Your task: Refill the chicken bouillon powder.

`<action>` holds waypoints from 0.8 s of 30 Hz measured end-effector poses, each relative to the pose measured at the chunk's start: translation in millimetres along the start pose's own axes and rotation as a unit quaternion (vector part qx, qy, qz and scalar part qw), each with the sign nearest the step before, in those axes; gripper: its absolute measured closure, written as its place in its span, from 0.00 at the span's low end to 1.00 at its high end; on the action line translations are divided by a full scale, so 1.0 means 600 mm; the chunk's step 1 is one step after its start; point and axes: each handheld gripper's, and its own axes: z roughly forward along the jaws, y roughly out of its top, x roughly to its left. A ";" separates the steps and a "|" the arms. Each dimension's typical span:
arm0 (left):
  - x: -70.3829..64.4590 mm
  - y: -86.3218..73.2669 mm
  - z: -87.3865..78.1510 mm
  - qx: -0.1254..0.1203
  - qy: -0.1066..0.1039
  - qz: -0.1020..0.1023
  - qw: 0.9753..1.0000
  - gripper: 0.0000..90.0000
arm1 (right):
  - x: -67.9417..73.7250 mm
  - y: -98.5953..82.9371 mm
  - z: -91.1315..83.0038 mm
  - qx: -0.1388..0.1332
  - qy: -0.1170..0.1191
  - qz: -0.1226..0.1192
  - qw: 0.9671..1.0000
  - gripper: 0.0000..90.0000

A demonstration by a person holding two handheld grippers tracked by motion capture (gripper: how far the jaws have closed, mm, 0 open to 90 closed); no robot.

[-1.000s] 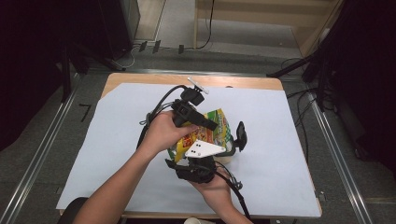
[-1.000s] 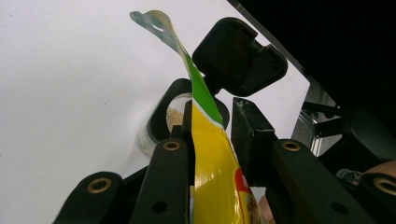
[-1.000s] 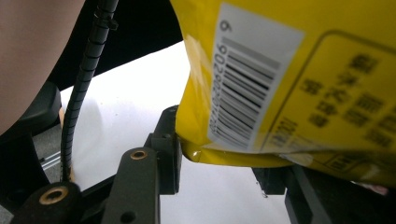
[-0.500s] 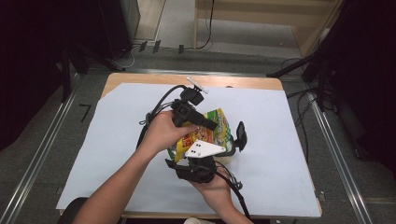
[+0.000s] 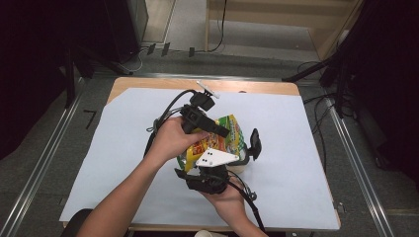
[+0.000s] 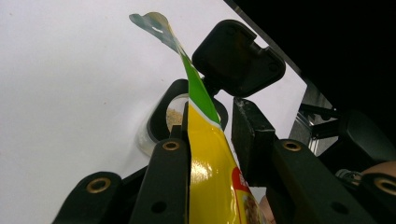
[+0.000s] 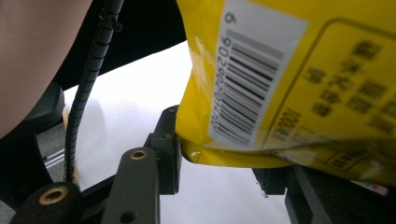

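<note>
high view: one snack bag (image 5: 225,139), two tongs (image 5: 223,132)

Even overhead light brightens the white worktop (image 5: 296,148) while the room around stays dark. Glare streaks the yellow packet (image 6: 210,163); close jaws and barcode look soft, slightly blurred

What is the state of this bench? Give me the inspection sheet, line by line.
Surface: white sheet over a wooden table.
Job's things: yellow-green snack bag raised over a clear jar of grains, black flip lid open.
Clutter: small white strip at the far edge.
Grippers: left claw straddles the bag's top edge; right claw straddles its bottom corner; grip unclear on both.
Cables: black cable loops off the left claw.
Surroundings: metal rails, floor cables.
</note>
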 end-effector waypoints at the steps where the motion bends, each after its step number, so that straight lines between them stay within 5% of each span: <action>1: 0.001 0.000 0.000 0.000 0.000 -0.002 1.000 0.84 | 0.000 0.000 0.000 -0.001 0.000 -0.001 1.000 0.66; 24: -0.014 -0.002 -0.001 -0.004 0.012 0.009 1.000 0.82 | -0.006 -0.002 0.006 0.001 0.013 0.016 1.000 0.68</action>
